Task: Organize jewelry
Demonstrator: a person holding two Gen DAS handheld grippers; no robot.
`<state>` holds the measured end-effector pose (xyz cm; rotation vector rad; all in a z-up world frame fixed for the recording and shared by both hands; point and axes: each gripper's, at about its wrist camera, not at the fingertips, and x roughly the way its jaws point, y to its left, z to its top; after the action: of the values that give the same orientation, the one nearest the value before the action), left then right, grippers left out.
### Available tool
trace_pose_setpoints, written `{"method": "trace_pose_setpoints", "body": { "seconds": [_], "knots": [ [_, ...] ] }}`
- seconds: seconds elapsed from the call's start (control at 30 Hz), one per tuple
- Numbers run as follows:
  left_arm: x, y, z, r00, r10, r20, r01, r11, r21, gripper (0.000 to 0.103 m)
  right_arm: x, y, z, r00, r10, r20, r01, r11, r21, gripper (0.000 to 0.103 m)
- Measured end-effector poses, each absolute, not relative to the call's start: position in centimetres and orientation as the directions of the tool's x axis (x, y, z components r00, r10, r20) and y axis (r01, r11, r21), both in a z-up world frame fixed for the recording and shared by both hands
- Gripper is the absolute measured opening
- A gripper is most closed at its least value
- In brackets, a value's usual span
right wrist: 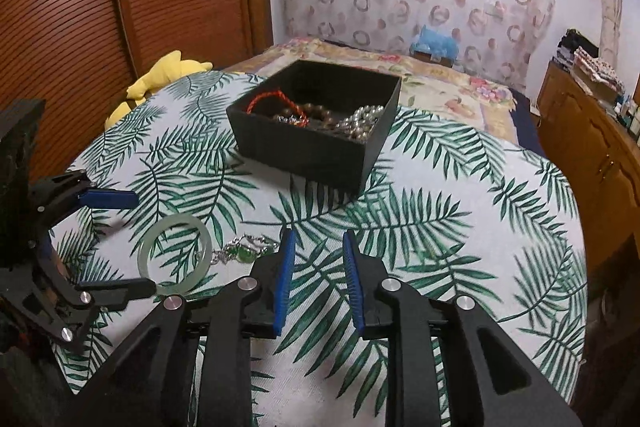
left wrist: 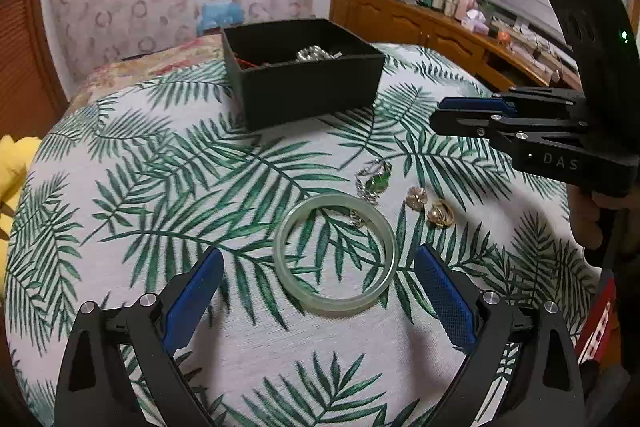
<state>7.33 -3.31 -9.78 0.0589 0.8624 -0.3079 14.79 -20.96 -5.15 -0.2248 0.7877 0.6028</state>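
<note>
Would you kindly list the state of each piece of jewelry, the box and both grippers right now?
Black box: open, no lid, bracelets and beads inside.
Pale green bangle: flat on the tablecloth, between the left jaws, not gripped.
Green-stone chain: loose on the cloth, outside the box.
Gold earrings: loose on the cloth beside the bangle.
Left gripper: jaws wide open.
Right gripper: jaws slightly open, nothing between them.

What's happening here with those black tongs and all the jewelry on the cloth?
A person is tidying jewelry into a black open box that already holds beads. The left tongs stand open around a pale green bangle lying on the leaf-print tablecloth. The right tongs are slightly open and empty. A green-stone silver piece and two gold rings remain loose.
</note>
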Motion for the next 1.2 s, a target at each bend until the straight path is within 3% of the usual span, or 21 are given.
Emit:
{"method": "trace_pose_setpoints", "body": {
  "seconds": [0.37,0.5,0.53,0.87,0.93,1.0,1.2],
  "knots": [
    [8.0,-4.6,-10.8,0.591,-0.227,-0.774,0.317,0.948,-0.036,0.092,14.4,-20.3,-6.1,0.519,0.434,-0.737,-0.605,0.795,0.042,0.027],
    [7.9,-4.5,-10.5,0.606,-0.216,-0.766,0.319,0.948,-0.015,0.070,14.4,-20.0,-6.4,0.508,0.436,-0.743,-0.613,0.789,0.043,0.027],
    [7.8,-4.4,-10.5,0.608,-0.218,-0.763,0.319,0.948,-0.016,0.069,14.4,-19.9,-6.4,0.505,0.436,-0.745,-0.615,0.788,0.044,0.027],
    [6.7,-2.4,-9.4,0.656,-0.224,-0.721,0.279,0.959,-0.044,0.069,14.5,-17.3,-7.1,0.478,0.452,-0.753,-0.632,0.773,0.063,0.027],
    [6.4,-2.1,-9.2,0.666,-0.220,-0.713,0.271,0.962,-0.043,0.069,14.4,-16.7,-7.3,0.472,0.451,-0.758,-0.642,0.765,0.056,0.030],
    [6.2,-1.7,-9.0,0.671,-0.221,-0.707,0.267,0.962,-0.047,0.069,14.4,-16.2,-7.4,0.473,0.444,-0.761,-0.643,0.765,0.047,0.042],
    [5.9,-1.4,-9.0,0.673,-0.228,-0.703,0.266,0.962,-0.058,0.069,15.2,-15.6,-7.9,0.466,0.421,-0.778,-0.635,0.771,0.037,0.043]
  ]
}}
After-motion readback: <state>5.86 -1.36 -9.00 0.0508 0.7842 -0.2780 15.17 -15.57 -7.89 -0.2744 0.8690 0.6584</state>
